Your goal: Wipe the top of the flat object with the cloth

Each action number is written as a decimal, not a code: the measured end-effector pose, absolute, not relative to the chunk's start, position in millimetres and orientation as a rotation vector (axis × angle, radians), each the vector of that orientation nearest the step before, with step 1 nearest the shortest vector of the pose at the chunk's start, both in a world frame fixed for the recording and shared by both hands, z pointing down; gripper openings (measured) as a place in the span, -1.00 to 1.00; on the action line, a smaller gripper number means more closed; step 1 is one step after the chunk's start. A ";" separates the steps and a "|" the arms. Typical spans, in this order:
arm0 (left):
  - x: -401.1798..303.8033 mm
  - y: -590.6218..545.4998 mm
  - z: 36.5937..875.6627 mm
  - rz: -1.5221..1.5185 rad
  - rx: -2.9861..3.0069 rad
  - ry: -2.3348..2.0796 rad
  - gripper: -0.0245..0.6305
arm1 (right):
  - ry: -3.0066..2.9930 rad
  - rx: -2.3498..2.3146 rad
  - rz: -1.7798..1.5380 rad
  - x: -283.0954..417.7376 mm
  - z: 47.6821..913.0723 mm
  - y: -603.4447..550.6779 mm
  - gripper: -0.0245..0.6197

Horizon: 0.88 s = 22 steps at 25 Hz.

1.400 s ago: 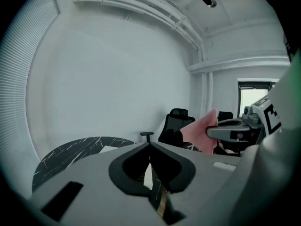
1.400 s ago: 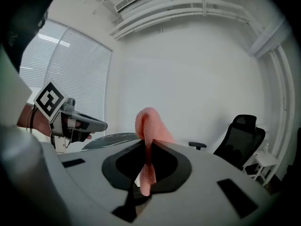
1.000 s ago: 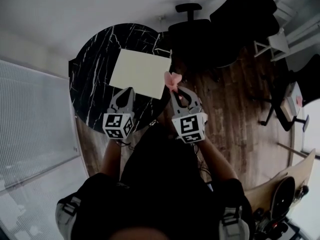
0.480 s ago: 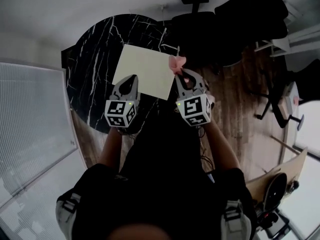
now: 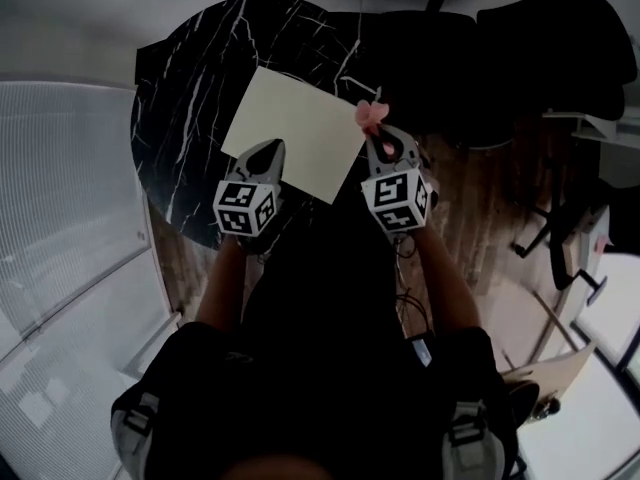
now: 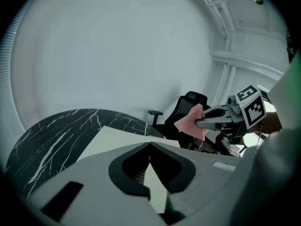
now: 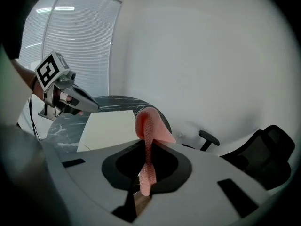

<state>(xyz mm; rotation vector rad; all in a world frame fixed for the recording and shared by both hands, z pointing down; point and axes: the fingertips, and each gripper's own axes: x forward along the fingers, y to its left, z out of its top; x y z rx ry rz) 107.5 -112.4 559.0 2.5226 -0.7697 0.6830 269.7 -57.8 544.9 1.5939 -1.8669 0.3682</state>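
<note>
A cream flat board point(image 5: 295, 133) lies on the round black marble table point(image 5: 185, 88). My right gripper point(image 5: 379, 136) is shut on a pink cloth point(image 5: 370, 115), held just off the board's right corner. In the right gripper view the cloth point(image 7: 149, 126) stands up between the jaws of that gripper point(image 7: 146, 147), with the board point(image 7: 108, 128) ahead to the left. My left gripper point(image 5: 266, 153) hangs over the board's near edge with its jaws shut and nothing in them. In the left gripper view the tips of the left gripper point(image 6: 149, 144) meet above the board point(image 6: 117, 138), and the cloth point(image 6: 192, 122) shows at right.
Black office chairs point(image 5: 540, 38) stand behind and right of the table on a wooden floor point(image 5: 480, 198). Window blinds point(image 5: 60, 198) run along the left. The table's near rim point(image 5: 190, 230) is close to the person's body.
Both grippers have moved forward towards the board. The left one is now over its near edge, and the right one with the cloth is at its right corner.
</note>
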 end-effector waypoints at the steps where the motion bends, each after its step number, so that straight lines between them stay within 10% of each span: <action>1: 108.7 -114.4 568.7 0.713 2.503 -0.775 -0.93 | -1.867 1.569 0.371 272.5 553.6 -61.6 -0.88; 22: 80.1 -127.7 660.9 0.934 2.299 -0.842 -0.93 | -1.813 1.283 0.280 270.8 671.7 -94.2 -0.87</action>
